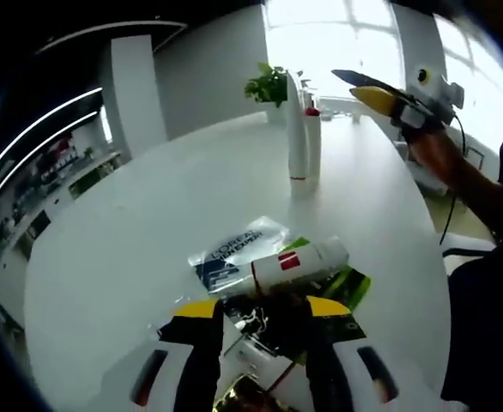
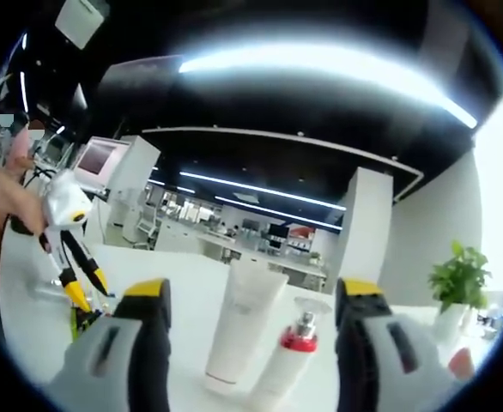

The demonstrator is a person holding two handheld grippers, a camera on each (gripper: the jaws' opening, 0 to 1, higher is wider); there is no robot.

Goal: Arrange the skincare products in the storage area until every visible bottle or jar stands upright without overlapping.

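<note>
1. On the round white bench (image 1: 148, 223), two items stand upright and touching: a tall white squeeze tube with a red band (image 1: 295, 142) and a white pump bottle with a red collar (image 1: 312, 146). I use this pair as the landmark.
2. A white tube with a red label (image 1: 299, 262) lies on its side, well nearer the left tool (image 1: 264, 313) than the pair, atop a clear printed sachet (image 1: 234, 249) and green packaging (image 1: 350, 287).
3. The lying tube's long axis runs across the left tool's open jaws – just ahead of their yellow tips, empty gap between. The left tool is the nearer one, so it likely does the lifting.
4. The right tool (image 2: 256, 300), open and empty, faces the pair closely.
5. Items under the left tool are cut off – dark, glinting, unidentifiable.
</note>
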